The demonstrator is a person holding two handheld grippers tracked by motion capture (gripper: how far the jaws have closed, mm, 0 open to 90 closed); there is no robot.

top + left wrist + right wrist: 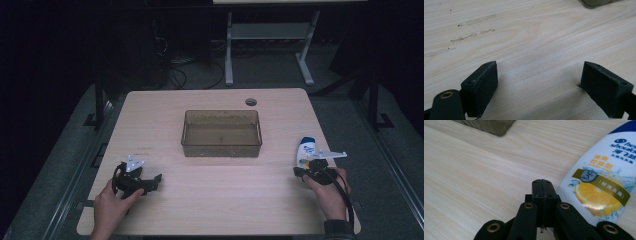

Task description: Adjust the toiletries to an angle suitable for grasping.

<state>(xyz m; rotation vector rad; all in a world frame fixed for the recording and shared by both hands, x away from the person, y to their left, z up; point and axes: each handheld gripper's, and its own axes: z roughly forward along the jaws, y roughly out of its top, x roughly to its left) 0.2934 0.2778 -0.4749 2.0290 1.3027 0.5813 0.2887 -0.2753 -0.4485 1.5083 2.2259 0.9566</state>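
Note:
A white shampoo bottle (305, 150) with a blue cap and a lemon label lies on the right side of the wooden table (215, 200). In the right gripper view the bottle (604, 177) lies just right of my right gripper (542, 182), whose jaws are pressed together with nothing between them. From above, that gripper (303, 171) sits just in front of the bottle, held by a hand. My left gripper (156, 179) rests low over the table's front left; in the left gripper view its jaws (539, 75) stand wide apart over bare wood.
A clear brownish plastic bin (221, 133) stands empty at the table's centre, its corner (491, 126) visible far off from the right gripper. A round cable hole (251, 102) is at the back edge. Desk legs and cables lie on the floor beyond.

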